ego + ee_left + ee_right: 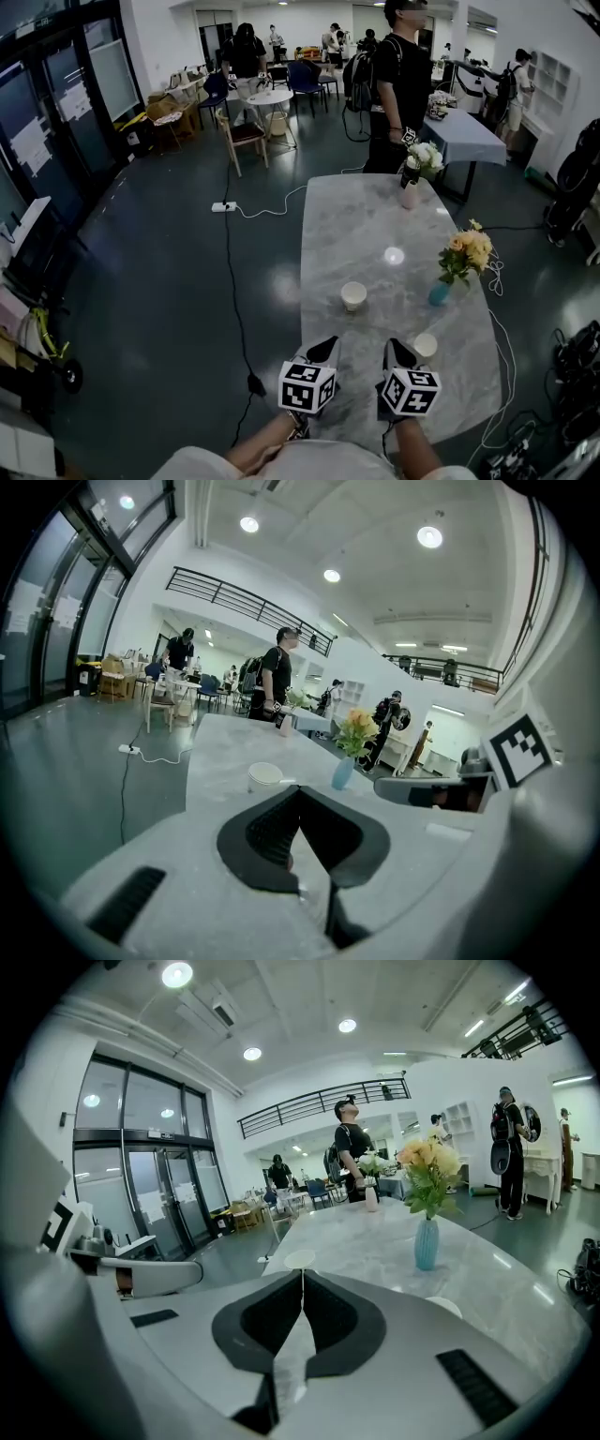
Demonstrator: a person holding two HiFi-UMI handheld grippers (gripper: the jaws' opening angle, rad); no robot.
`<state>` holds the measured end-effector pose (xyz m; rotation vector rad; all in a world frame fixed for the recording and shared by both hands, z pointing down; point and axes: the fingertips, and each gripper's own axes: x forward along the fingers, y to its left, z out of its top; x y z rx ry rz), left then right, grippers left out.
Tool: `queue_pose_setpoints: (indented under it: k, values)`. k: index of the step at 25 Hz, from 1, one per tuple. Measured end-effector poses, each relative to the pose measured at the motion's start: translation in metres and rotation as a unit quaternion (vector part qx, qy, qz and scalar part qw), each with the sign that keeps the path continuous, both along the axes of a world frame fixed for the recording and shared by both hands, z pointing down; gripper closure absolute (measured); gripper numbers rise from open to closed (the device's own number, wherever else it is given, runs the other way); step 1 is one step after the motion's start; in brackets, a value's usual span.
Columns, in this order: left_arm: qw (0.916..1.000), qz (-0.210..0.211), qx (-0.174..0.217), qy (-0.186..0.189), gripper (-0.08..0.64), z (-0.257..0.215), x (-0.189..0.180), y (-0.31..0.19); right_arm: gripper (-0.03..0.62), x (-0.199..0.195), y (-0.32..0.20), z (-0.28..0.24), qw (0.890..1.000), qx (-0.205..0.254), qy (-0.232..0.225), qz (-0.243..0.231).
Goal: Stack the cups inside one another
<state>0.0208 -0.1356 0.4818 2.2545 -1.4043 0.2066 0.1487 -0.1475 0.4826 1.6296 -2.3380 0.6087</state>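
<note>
Two white cups stand on the marble table. One cup is near the middle, ahead of both grippers; it also shows as the cup and the cup. The other cup sits just right of my right gripper, and only its rim shows in the right gripper view. My left gripper hovers over the table's near end beside the right one. Both grippers are shut and hold nothing, the left gripper and the right gripper with jaw tips touching.
A blue vase with yellow flowers stands near the table's right edge. A white vase of white flowers is at the far end, where a person stands. Cables run over the floor to the left.
</note>
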Motion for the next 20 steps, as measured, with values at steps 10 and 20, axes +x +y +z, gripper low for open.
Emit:
queue_pose_setpoints:
  k: [10,20]
  values:
    - [1.0000,0.004,-0.006,-0.005,0.565,0.004,0.004,0.005,0.580,0.007,0.007,-0.001,1.000,0.002,-0.003,0.010]
    - [0.9995,0.028,-0.014,-0.008,0.565,0.014,0.022,0.013,0.580,0.035,0.025,0.009,0.999,-0.010,-0.008,0.050]
